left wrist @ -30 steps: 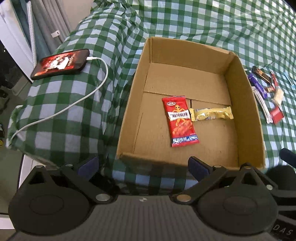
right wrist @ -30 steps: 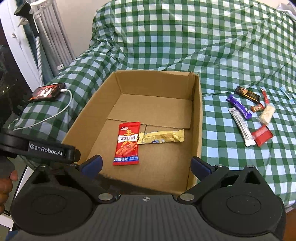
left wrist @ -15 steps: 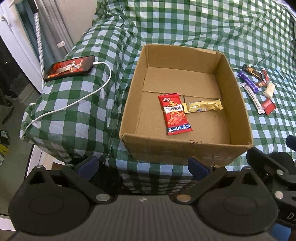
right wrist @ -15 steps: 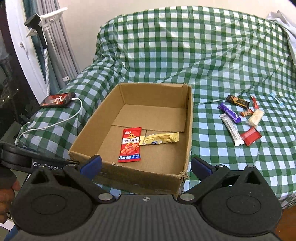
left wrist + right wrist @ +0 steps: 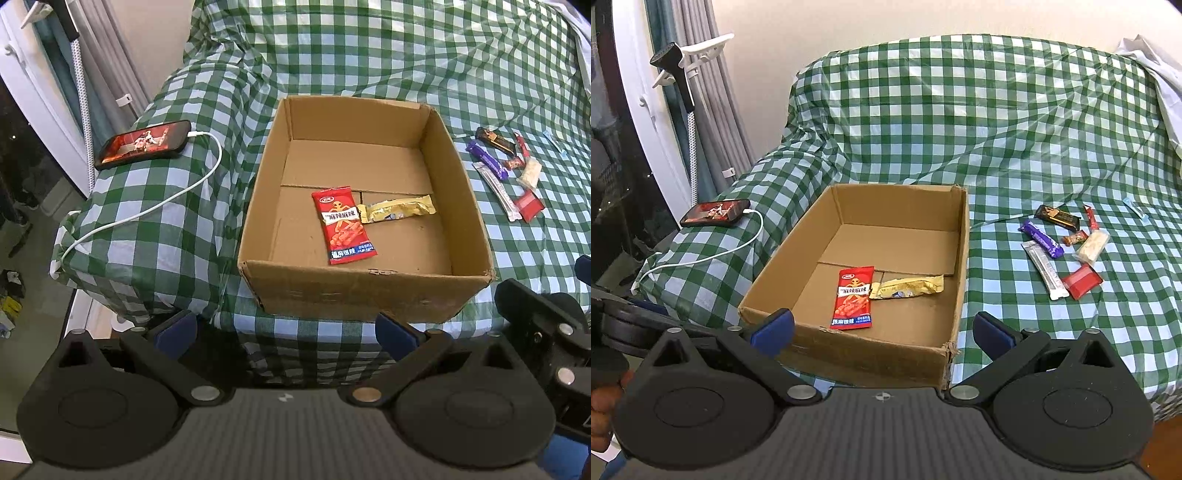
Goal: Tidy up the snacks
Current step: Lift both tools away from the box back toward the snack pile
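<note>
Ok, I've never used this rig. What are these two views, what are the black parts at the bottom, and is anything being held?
Each picture comes from a camera on a hand-held gripper, looking forward along its fingers. The black parts are the left gripper and right gripper; both are open and empty. Ahead, on the green checked cloth, a cardboard box holds a red snack packet and a gold wrapper. More loose snacks lie to its right, a charging phone to its left.
</note>
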`<control>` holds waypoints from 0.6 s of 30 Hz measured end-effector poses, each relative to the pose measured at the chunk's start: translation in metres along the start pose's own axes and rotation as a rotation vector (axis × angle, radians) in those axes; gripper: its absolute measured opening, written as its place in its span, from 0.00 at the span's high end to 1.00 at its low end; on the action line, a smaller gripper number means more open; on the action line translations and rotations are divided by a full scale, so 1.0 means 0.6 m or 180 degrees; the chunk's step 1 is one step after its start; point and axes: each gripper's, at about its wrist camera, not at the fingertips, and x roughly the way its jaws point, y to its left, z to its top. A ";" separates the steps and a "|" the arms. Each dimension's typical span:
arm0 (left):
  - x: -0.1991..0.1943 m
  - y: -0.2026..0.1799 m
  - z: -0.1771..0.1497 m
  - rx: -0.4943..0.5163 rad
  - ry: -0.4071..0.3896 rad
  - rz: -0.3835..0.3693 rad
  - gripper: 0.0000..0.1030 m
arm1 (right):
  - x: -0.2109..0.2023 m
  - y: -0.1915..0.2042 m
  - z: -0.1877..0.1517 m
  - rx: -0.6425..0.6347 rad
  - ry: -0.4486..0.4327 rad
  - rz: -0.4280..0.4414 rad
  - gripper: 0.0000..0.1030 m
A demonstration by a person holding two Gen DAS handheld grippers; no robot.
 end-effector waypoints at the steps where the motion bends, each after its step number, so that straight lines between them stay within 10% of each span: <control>1: 0.000 0.000 0.000 0.0002 0.0003 0.0003 0.00 | 0.000 0.000 -0.001 0.0003 0.0000 0.0001 0.01; 18: 0.023 -0.030 0.024 0.0112 0.0128 0.0045 0.00 | 0.022 -0.021 -0.007 0.0130 0.0087 0.0020 0.01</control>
